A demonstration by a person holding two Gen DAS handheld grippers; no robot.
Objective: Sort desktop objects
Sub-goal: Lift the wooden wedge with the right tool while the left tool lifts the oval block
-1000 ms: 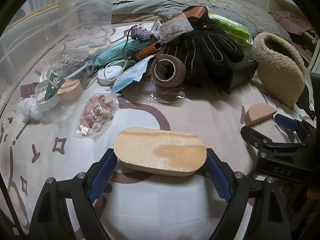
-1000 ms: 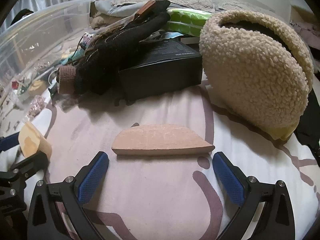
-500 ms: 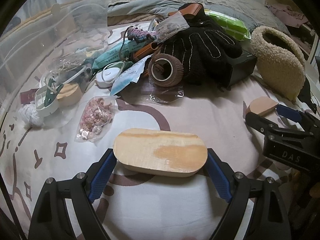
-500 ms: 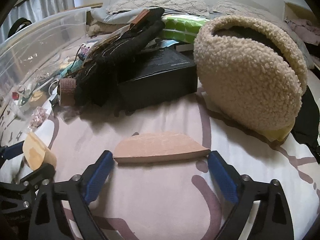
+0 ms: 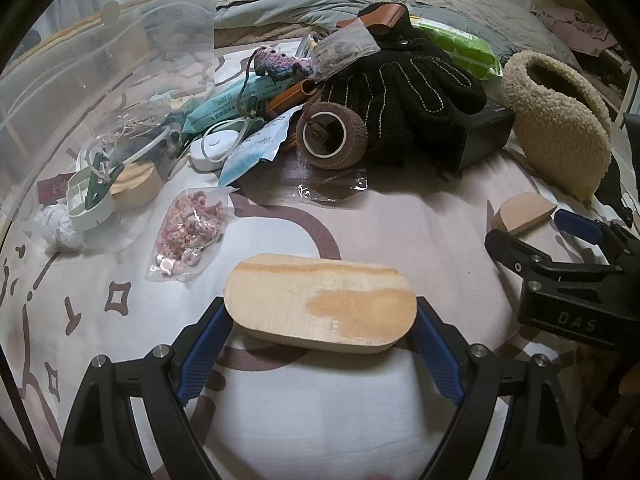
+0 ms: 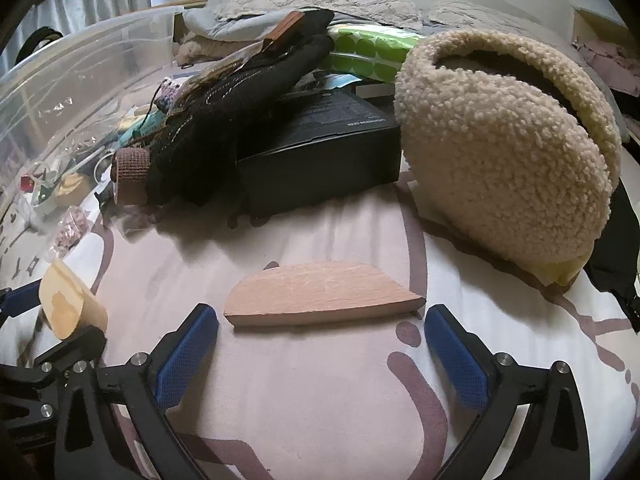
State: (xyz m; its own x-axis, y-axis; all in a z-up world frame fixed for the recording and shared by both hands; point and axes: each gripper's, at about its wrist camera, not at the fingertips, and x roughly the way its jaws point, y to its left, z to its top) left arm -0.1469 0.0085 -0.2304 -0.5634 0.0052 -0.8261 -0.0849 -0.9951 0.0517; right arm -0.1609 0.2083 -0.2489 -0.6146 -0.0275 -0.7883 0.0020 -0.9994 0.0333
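Both jaws of the left gripper [image 5: 320,344] press with their blue pads on the two rounded ends of a pale oval wooden block [image 5: 320,300], so it is clamped across its long side, low over the patterned white bed cover [image 5: 312,412]. Whether the block rests on the cover or is lifted a little, I cannot tell.

The right gripper [image 6: 320,344] has its jaws spread wide, and they have just been opening again after a small closing. Between the blue fingertips [image 6: 186,354] lies a flat half-round piece of reddish wood [image 6: 322,298] – the pads stand just beside its two pointed ends but do not touch it. The piece lies flat on the bed cover, near the cover's right side as the left wrist view shows it.

Behind this piece stands a beige fleecy bag [image 6: 504,148] with an open mouth, and left of it a black cardboard box [image 6: 320,152]. A black knitted glove with white stitching [image 5: 408,84] lies partly over the box. Beside the glove, a brown roll of bandage tape [image 5: 332,132] lies on its side. Nearer the left edge of the cover are a small clear bag of pink beads [image 5: 188,232] and a clear plastic storage bin [image 5: 104,64] – the bin's wall rises at the far left.
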